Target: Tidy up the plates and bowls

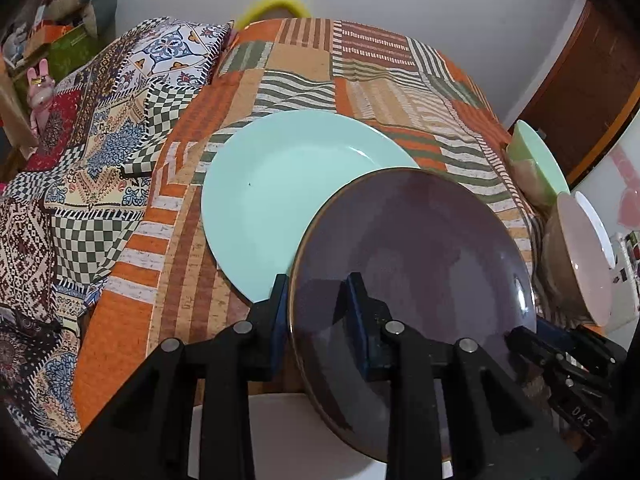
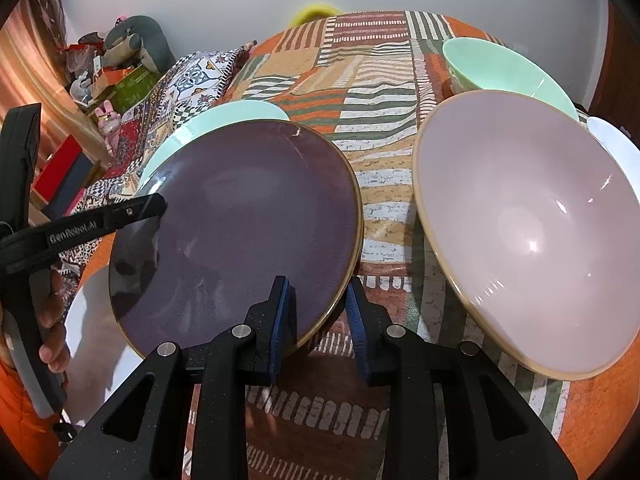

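A dark purple plate (image 1: 412, 248) (image 2: 248, 216) hangs tilted above the table, held from both sides. My left gripper (image 1: 318, 292) is shut on its left rim, one pad on the face and the other outside the edge. My right gripper (image 2: 318, 292) is shut on the right rim in the same way. The purple plate overlaps a mint green plate (image 1: 276, 196) (image 2: 208, 124) lying flat on the patchwork cloth. A pale pink bowl (image 2: 520, 220) (image 1: 580, 256) and a green bowl (image 2: 500, 68) (image 1: 536, 160) stand to the right.
A white plate (image 1: 288, 432) (image 2: 92, 320) lies at the near table edge under the purple one. Another white dish (image 2: 616, 148) sits behind the pink bowl. A patterned cushion (image 1: 80, 152) covers the left; toys and boxes (image 2: 120, 60) are beyond it.
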